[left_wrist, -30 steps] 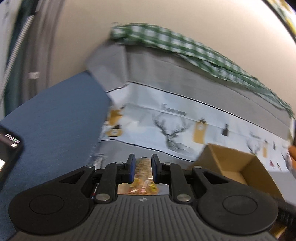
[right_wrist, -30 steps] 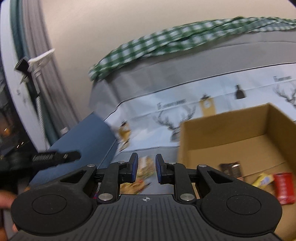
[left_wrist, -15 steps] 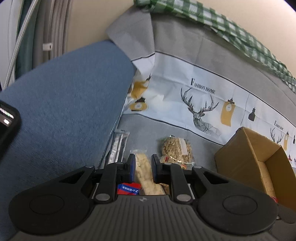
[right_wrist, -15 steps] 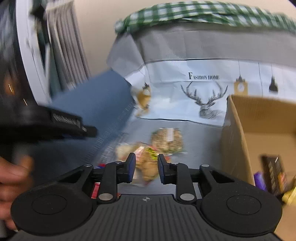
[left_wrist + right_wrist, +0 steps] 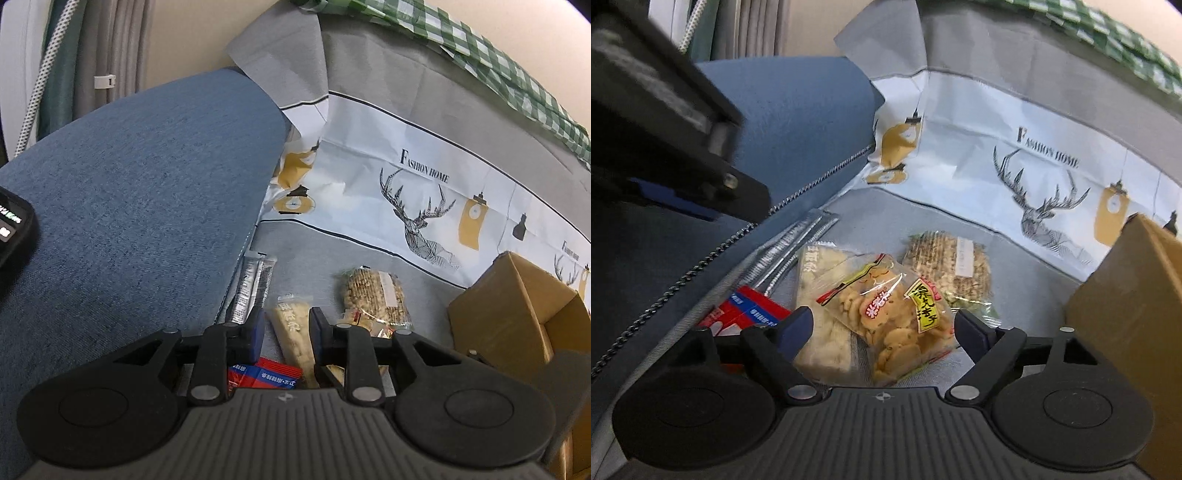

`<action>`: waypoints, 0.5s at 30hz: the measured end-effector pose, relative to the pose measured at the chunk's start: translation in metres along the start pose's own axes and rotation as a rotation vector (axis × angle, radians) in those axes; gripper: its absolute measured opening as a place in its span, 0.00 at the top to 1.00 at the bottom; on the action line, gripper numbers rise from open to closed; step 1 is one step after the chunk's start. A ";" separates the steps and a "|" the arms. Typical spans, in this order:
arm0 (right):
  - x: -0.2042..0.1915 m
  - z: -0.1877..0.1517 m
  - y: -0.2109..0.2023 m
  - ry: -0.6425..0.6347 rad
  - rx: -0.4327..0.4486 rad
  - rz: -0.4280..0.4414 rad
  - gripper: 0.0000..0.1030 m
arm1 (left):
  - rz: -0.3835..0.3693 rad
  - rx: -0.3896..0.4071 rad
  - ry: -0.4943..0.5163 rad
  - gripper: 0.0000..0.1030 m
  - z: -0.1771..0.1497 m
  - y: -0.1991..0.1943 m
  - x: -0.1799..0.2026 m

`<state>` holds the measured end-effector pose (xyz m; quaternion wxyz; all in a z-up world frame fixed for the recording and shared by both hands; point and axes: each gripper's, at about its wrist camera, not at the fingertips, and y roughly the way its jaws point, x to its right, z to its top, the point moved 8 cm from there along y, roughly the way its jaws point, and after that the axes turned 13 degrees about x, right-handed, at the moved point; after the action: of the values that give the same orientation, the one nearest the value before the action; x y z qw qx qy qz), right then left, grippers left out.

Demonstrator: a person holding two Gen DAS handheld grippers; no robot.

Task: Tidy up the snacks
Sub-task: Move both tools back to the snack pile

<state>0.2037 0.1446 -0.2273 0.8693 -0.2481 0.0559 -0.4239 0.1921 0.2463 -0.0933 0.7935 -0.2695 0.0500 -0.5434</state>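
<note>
The right tool (image 5: 882, 328), jaws opening and grasping nothing, straddles the cracker bag (image 5: 897, 314).

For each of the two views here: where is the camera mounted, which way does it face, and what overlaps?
Left wrist: on the left gripper, angled down at the grey cloth; jaws opening around a pale cracker packet, not pressing.
Right wrist: on the right gripper, angled down; jaws opening, flanking a clear cookie bag.
Shared: round puffed-grain cake packet, brown cardboard box, red-and-blue packet.
</note>
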 end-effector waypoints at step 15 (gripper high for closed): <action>0.012 0.015 -0.021 -0.008 0.067 0.061 1.00 | -0.018 0.009 0.018 0.72 -0.002 -0.002 0.001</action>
<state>0.2015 0.1302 -0.2029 0.8898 -0.2190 0.0456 -0.3978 0.1901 0.2439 -0.0931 0.7891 -0.2615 0.0525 -0.5534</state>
